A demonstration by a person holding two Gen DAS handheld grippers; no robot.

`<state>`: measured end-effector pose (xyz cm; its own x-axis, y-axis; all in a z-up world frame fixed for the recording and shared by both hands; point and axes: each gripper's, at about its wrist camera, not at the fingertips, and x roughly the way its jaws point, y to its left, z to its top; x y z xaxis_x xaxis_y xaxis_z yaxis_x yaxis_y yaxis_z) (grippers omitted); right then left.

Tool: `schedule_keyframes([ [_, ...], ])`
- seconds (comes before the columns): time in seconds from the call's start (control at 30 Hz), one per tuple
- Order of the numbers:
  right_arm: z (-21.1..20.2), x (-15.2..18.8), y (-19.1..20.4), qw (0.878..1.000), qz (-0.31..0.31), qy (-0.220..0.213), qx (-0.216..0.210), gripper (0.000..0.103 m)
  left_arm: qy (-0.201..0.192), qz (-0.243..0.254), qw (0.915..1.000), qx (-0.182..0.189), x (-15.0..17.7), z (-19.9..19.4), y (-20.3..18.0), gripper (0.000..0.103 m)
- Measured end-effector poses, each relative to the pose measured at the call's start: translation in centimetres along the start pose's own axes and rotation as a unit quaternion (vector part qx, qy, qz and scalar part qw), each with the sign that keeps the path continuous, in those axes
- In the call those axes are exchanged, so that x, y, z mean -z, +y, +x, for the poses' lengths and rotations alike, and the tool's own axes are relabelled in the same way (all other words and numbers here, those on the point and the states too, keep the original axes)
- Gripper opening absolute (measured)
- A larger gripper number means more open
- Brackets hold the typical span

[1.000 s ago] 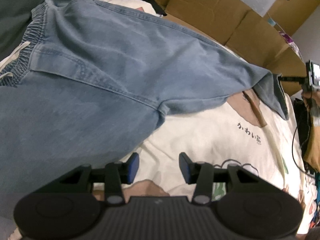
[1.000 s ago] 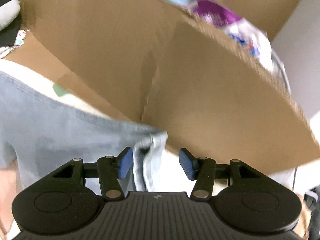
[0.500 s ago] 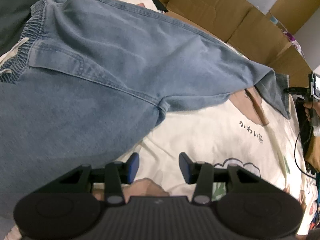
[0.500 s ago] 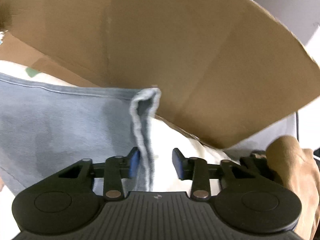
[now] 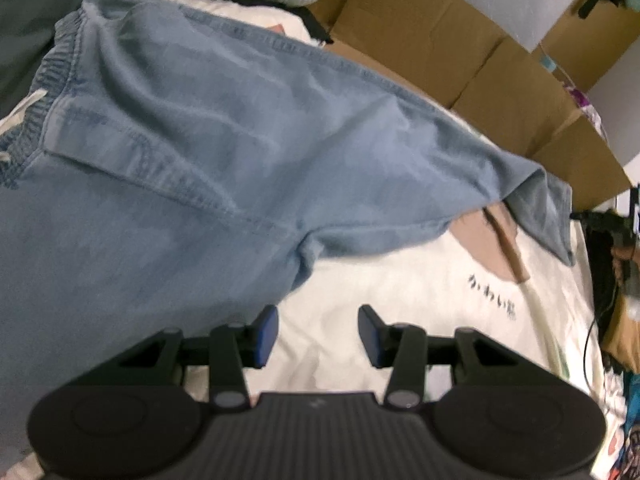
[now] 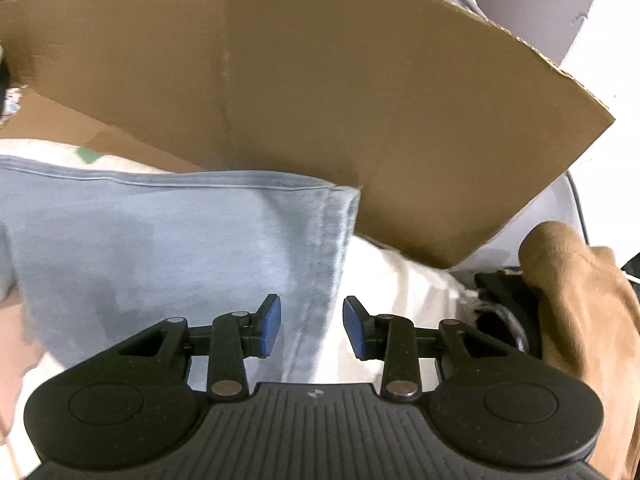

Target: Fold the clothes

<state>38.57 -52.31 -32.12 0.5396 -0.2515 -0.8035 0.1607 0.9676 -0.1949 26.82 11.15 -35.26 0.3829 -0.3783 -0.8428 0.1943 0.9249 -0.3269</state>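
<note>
Two grippers, both empty: right gripper jaws opening, jeans leg hem btwn pads, untouched. Leg runs left along bedsheet. Left gripper half-open near crotch.

The jeans are soft, faded blue denim with raised stitched seams. The bedsheet under them is smooth cream printed cloth. The cardboard along the top is matt brown. At lower right, a brown garment looks like thick matt fabric.
</note>
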Motion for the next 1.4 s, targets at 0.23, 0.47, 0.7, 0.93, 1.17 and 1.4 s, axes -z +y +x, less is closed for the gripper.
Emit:
schedule_keyframes([
  [0.23,-1.1,2.6,0.2,0.999,0.029,0.009,-0.037,0.051,-0.016,0.017,0.9995,0.019,-1.0,2.1,-2.3,0.051],
  [0.47,-1.0,4.3,-0.1,0.997,0.051,0.026,-0.043,0.052,-0.027,0.086,0.996,0.005,-1.3,4.0,-5.1,0.051],
  [0.7,-0.2,5.9,-0.2,0.994,0.076,0.044,-0.064,0.052,-0.055,0.167,0.9844,-0.015,-1.9,5.6,-7.1,0.061],
  [0.93,0.3,6.8,-0.1,0.991,0.09,0.049,-0.083,0.054,-0.041,0.213,0.9761,-0.015,-2.5,8.1,-8.1,0.073],
  [1.17,0.7,6.8,-0.7,0.989,0.106,0.046,-0.095,0.054,-0.025,0.276,0.96,-0.043,-1.5,10.7,-8.5,0.076],
  [1.4,0.6,6.8,-0.3,0.993,0.061,0.04,-0.092,0.005,-0.034,0.296,0.9532,-0.05,-1.8,10.9,-8.5,0.033],
])
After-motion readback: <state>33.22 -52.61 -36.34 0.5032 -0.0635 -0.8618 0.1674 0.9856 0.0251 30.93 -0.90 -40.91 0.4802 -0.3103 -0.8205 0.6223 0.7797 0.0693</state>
